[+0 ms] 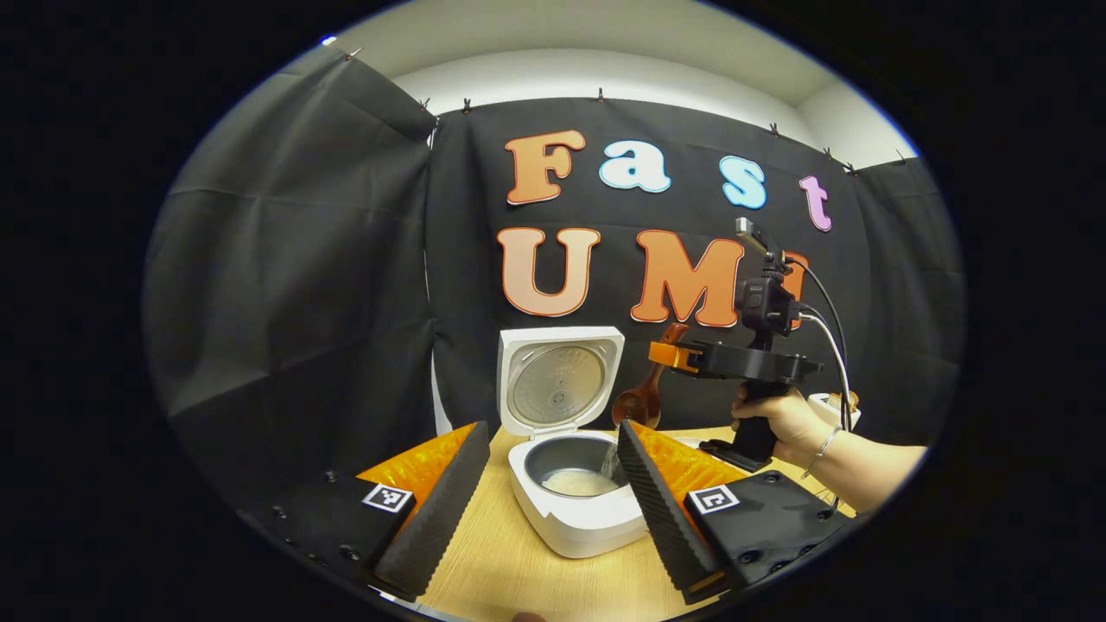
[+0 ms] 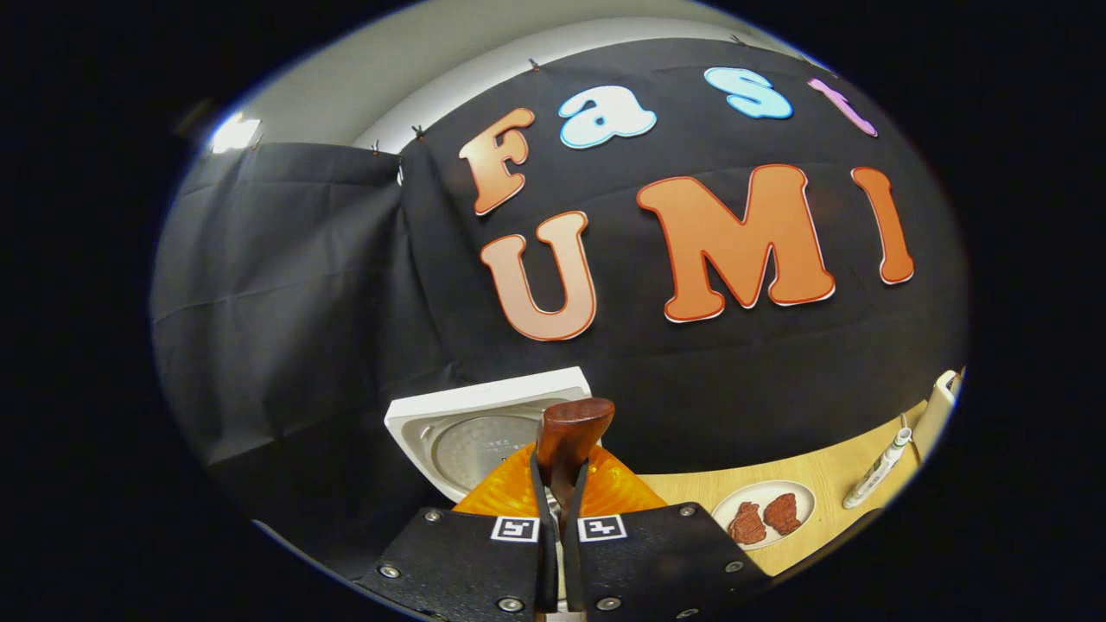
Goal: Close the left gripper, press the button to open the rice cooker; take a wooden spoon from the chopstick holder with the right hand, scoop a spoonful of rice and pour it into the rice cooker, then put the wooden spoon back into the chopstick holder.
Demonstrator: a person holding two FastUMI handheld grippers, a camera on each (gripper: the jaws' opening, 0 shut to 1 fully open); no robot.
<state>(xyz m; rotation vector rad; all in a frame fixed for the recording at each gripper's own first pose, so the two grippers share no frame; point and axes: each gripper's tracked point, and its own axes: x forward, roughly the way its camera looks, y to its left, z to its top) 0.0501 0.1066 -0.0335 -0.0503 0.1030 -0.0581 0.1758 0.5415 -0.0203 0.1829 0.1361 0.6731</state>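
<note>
The white rice cooker (image 1: pixel 581 518) stands open on the wooden table, lid (image 1: pixel 557 378) upright, with rice lying in its grey pot (image 1: pixel 577 481). My left gripper (image 1: pixel 548 497) is open, its fingers on either side of the cooker and nothing between them. Held by a hand (image 1: pixel 782 421), my right gripper (image 1: pixel 670 354) hovers above and right of the pot, shut on the wooden spoon (image 1: pixel 641 399). The spoon's bowl hangs down and rice grains stream from it into the pot. In the right gripper view the spoon's handle end (image 2: pixel 570 436) sticks up between the shut fingers (image 2: pixel 560 510), with the cooker lid (image 2: pixel 479 428) behind.
A white plate (image 2: pixel 765 517) with two brown pieces of food lies on the table to the right. Beside it lie a white pen-like object (image 2: pixel 877 469) and a white item at the edge. A white container (image 1: pixel 834 406) stands behind the hand. Black cloth walls the booth.
</note>
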